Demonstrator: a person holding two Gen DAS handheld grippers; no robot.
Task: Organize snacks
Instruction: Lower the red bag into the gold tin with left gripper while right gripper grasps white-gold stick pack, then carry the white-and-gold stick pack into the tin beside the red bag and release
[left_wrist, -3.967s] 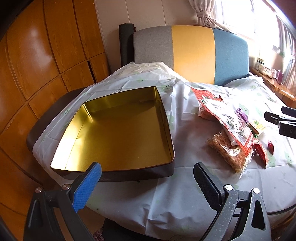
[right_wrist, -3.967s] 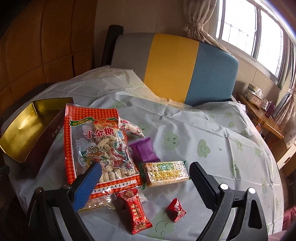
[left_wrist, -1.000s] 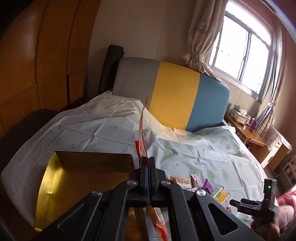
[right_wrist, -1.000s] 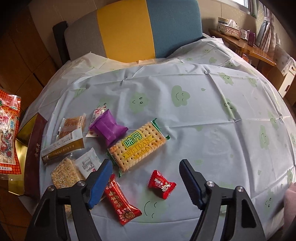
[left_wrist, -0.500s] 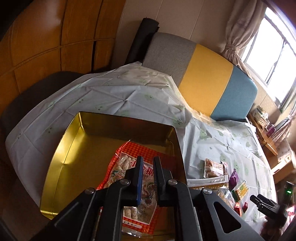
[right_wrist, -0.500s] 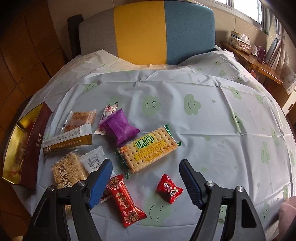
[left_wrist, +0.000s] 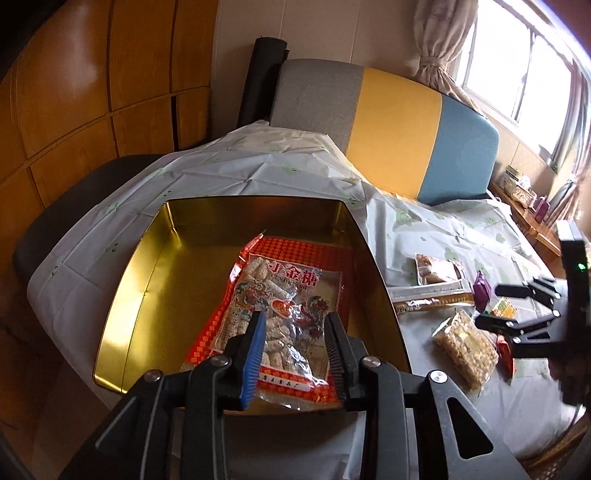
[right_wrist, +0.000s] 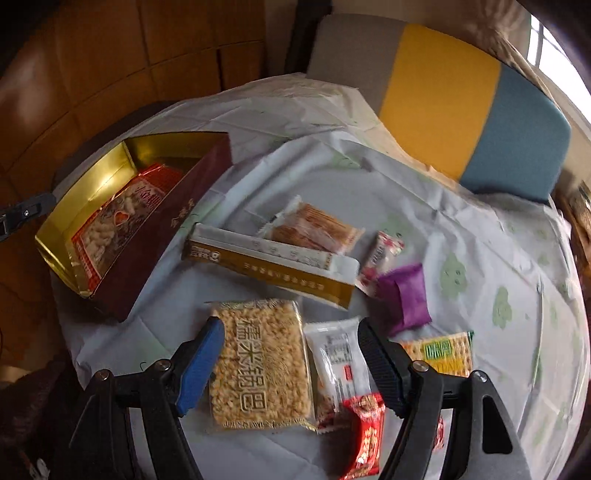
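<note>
A gold-lined tin box (left_wrist: 155, 280) sits at the table's left edge, also in the right wrist view (right_wrist: 155, 236). A large red snack bag (left_wrist: 284, 295) lies flat inside it. My left gripper (left_wrist: 295, 332) is open and empty just above the bag's near end. My right gripper (right_wrist: 291, 339) is open over a rice-crisp block (right_wrist: 258, 365) and a white packet (right_wrist: 336, 354). A gold-white long packet (right_wrist: 273, 262), a cracker pack (right_wrist: 314, 225), a purple candy (right_wrist: 404, 295), a yellow biscuit pack (right_wrist: 443, 350) and a red candy (right_wrist: 364, 432) lie around.
The table has a white cloth with green cloud prints (right_wrist: 480, 258). A grey, yellow and blue sofa back (left_wrist: 399, 122) stands behind it. Wooden cabinet panels (left_wrist: 92, 92) are on the left. My right gripper shows in the left wrist view (left_wrist: 532, 314).
My left gripper has opened and let go of the red bag, which now lies in the tin. My right gripper has moved left toward the rice-crisp block.
</note>
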